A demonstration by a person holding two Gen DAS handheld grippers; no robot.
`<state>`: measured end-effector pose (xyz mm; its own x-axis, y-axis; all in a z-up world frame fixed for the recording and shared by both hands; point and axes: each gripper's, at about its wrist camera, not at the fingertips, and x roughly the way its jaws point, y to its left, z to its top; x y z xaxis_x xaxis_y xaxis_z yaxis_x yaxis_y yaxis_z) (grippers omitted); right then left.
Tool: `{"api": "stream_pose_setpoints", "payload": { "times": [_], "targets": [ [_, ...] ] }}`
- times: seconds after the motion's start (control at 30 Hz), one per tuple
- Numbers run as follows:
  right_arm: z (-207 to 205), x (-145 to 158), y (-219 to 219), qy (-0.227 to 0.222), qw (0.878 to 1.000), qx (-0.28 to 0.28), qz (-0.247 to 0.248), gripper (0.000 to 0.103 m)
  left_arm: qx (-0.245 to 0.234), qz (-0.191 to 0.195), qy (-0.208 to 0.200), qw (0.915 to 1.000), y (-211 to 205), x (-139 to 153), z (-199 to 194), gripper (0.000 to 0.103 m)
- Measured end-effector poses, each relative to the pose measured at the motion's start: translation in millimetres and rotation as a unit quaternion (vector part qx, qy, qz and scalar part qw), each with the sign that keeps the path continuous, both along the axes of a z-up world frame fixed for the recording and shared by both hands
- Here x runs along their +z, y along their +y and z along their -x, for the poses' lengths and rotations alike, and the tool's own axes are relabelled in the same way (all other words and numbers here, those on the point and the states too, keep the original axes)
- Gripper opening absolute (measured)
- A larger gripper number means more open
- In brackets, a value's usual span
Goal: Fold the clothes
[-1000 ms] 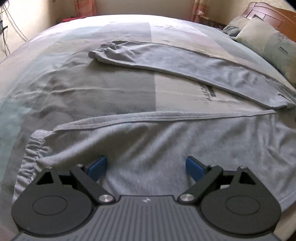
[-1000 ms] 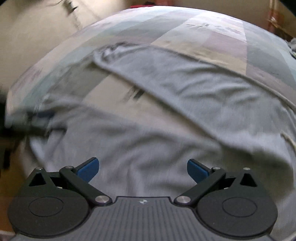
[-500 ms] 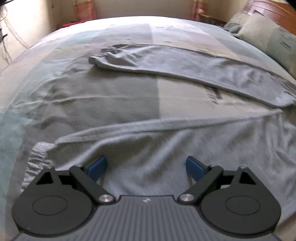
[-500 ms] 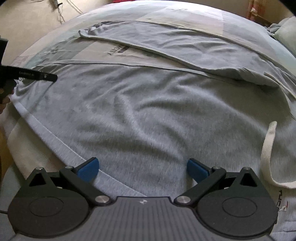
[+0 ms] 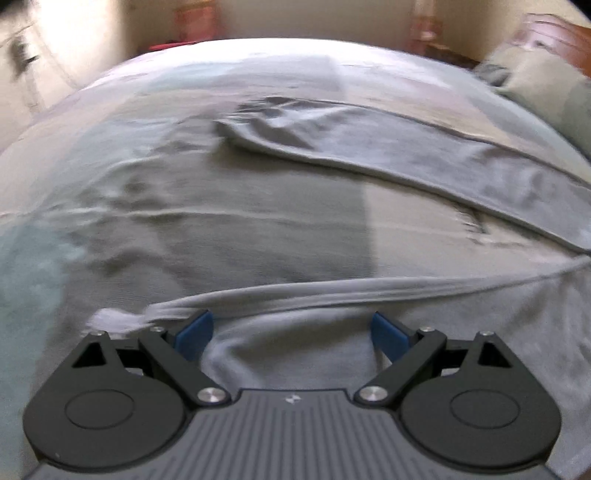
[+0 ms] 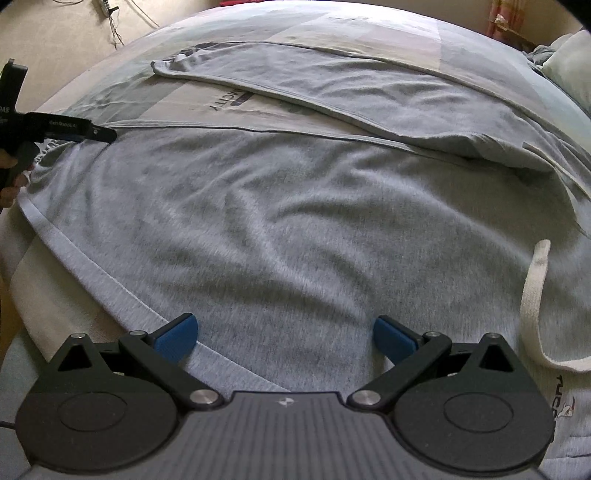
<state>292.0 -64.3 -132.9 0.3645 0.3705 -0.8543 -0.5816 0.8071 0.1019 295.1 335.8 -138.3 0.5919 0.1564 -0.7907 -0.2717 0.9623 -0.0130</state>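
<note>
Partly blurred, the grey trousers [image 5: 424,192] run past the frame edge.

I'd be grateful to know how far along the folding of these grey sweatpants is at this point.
Early. Done: the sweatpants lie spread on the bed, legs apart. In hand: the left gripper, open, sits at the near leg's cuff; the right gripper, open, is near the waist drawstring. Left: every fold.

Grey sweatpants [image 6: 295,229] spread flat on bed [image 6: 369,33], legs apart in a V, white drawstring [image 6: 533,295] loose nr waist.
</note>
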Motion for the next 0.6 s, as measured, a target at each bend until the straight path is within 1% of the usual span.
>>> {"api": "stream_pose_setpoints", "payload": {
  "times": [0.03, 0.17, 0.23, 0.33, 0.4, 0.5, 0.57, 0.6],
  "targets": [
    [0, 0, 0, -0.001, 1.000, 0.000, 0.000, 0.103, 0.009, 0.000, 0.003, 1.0000, 1, 3, 2, 0.092],
    [1, -1, 0, -0.004, 1.000, 0.000, 0.001, 0.103, -0.028, 0.015, -0.028, 0.9991, -13, 23, 27, 0.092],
    [0, -1, 0, -0.003, 1.000, 0.000, 0.000, 0.103, -0.056, 0.027, -0.028, 0.9977, -23, 26, 37, 0.092],
    [0, -1, -1, -0.003, 1.000, 0.000, -0.002, 0.103, -0.072, 0.057, -0.013, 0.9957, -28, 17, 44, 0.093],
    [0, -1, -1, -0.003, 1.000, 0.002, -0.003, 0.103, -0.057, 0.059, 0.003, 0.9966, -23, 7, 45, 0.093],
    [1, -1, -2, -0.005, 1.000, 0.005, -0.007, 0.103, -0.012, 0.030, 0.017, 0.9993, -15, 5, 44, 0.093],
    [1, -1, -3, -0.006, 1.000, 0.006, -0.008, 0.103, 0.018, 0.010, 0.026, 0.9994, -10, 3, 44, 0.094],
    [1, -1, -3, -0.007, 1.000, 0.006, -0.009, 0.103, 0.033, 0.000, 0.031, 0.9990, -7, 2, 43, 0.092]
  ]
}}
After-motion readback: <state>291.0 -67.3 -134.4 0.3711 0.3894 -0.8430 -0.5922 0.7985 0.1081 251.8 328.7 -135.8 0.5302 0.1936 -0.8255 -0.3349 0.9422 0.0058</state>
